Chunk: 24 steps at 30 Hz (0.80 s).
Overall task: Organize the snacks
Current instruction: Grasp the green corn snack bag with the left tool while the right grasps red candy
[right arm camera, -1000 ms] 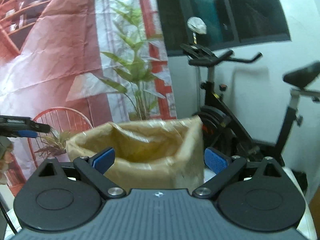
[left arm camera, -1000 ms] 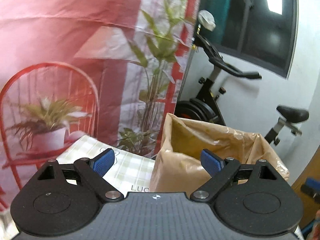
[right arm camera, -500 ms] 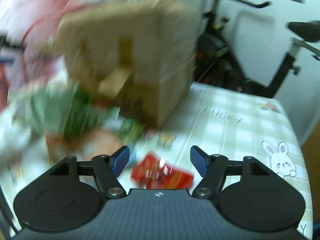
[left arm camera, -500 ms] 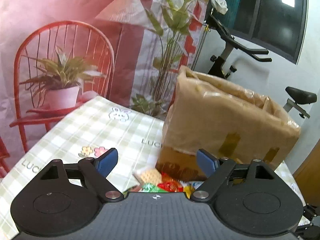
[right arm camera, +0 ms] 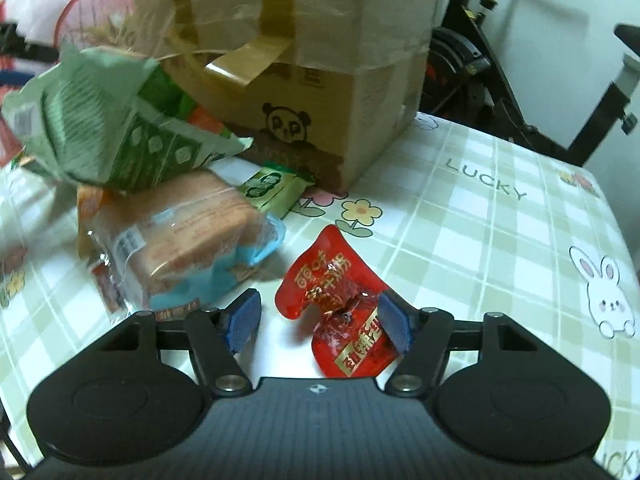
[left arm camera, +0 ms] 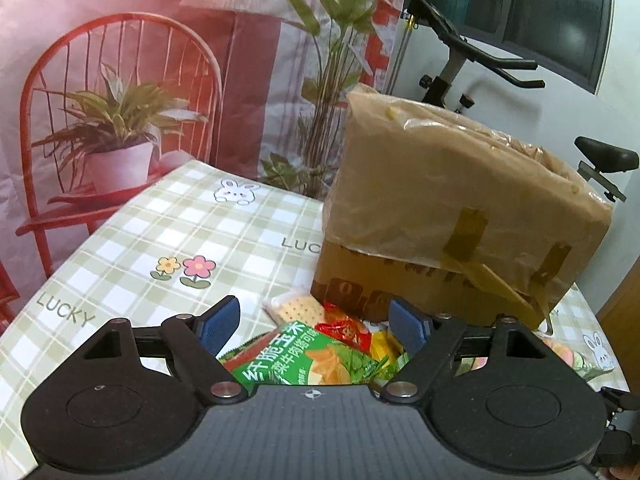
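Note:
A tall cardboard box (left arm camera: 440, 208) lined with a plastic bag stands on the checked tablecloth (left arm camera: 160, 240). At its foot lies a heap of snacks. My left gripper (left arm camera: 314, 324) hovers over a green chip bag (left arm camera: 304, 360), a red packet (left arm camera: 344, 328) and a cracker pack (left arm camera: 296, 312). Its jaws are closing, with these between them and the pads clear. My right gripper (right arm camera: 318, 320) straddles a red snack packet (right arm camera: 336, 300) on the cloth. Its jaws are closing too; the left pad stands apart from the packet. The box (right arm camera: 320, 60) is just behind.
Left of the red packet lie a wrapped bread pack (right arm camera: 180, 240), a small green packet (right arm camera: 272, 188) and a large green bag (right arm camera: 112, 132). An exercise bike (left arm camera: 460, 60) stands behind the table. Bare cloth (right arm camera: 500, 220) spreads to the right.
Both grippers have sunk and tipped down, from looking into the box's open top to the snacks at its foot. Both pairs of jaws have narrowed, the right more.

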### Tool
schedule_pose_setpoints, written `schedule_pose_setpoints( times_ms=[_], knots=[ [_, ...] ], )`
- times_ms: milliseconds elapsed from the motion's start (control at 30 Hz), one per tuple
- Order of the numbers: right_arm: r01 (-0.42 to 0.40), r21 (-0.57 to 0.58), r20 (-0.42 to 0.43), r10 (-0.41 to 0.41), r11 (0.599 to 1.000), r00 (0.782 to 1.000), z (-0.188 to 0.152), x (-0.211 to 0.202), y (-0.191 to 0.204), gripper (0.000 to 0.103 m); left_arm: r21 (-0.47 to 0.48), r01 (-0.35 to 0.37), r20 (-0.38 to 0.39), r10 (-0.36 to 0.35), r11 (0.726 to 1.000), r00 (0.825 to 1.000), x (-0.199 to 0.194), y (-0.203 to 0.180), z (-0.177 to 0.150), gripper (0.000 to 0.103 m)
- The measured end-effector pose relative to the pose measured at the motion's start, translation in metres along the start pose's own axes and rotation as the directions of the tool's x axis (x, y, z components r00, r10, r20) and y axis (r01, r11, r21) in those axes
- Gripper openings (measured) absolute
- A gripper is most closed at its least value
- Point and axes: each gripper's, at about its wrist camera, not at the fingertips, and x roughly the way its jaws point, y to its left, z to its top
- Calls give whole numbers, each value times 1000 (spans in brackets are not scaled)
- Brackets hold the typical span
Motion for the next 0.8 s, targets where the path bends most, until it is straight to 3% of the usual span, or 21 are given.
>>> schedule_pose_setpoints(
  times_ms=[233,333,433,667,800],
  knots=[
    [37,50,21,-38,998,999,6,6,-7,55,39,-2,-3,2,999,1000,4,-4,-6,81],
    [31,64,26,-33,997,999,9,7,-7,34,55,-6,0,6,998,1000,3,-3,-7,80],
    [48,80,32,-50,996,998,11,6,-3,21,63,-7,9,7,998,1000,0,-1,-7,80],
    [13,216,158,-48,976,986,21,-23,-2,19,51,46,16,-47,998,999,-3,14,-9,79],
    [-21,278,235,-47,960,971,32,-41,0,19,101,72,-17,-71,992,997,-2,15,-16,79]
  ],
)
